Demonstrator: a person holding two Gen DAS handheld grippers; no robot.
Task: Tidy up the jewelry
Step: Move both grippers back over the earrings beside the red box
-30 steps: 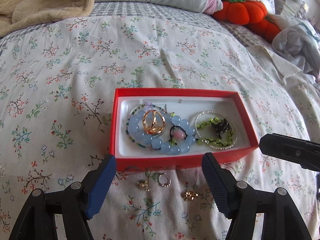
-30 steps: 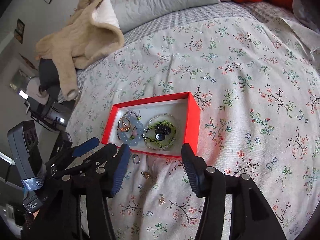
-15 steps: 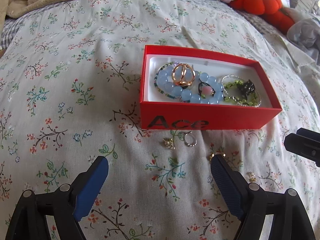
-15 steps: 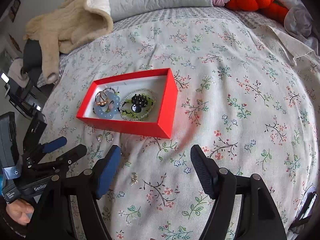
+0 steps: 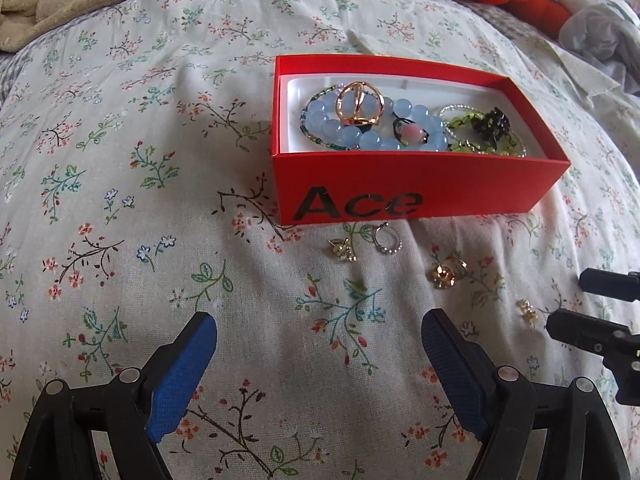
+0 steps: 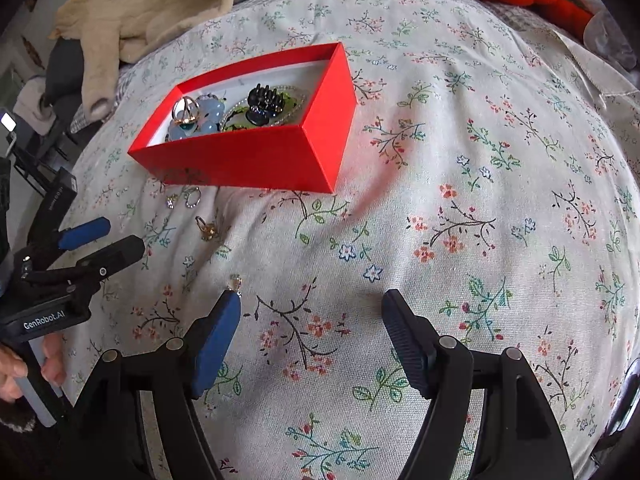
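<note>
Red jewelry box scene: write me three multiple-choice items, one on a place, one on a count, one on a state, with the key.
1. Where do the loose small pieces lie relative to the red box?
A. Inside it
B. On the bedspread in front of its printed side
C. On the pillow

2. How many loose small pieces lie on the bedspread outside the box?
A. One
B. Four
C. Seven

3. What is the state of the left gripper?
A. Open and empty
B. Shut on a ring
C. Shut on the box

Key: 1 B, the gold earring, silver ring and gold ring sit just before the "Ace" side. 2 B, those three plus a small gold piece near the right gripper. 3 A, its blue pads stand wide apart with only fabric between them.
</note>
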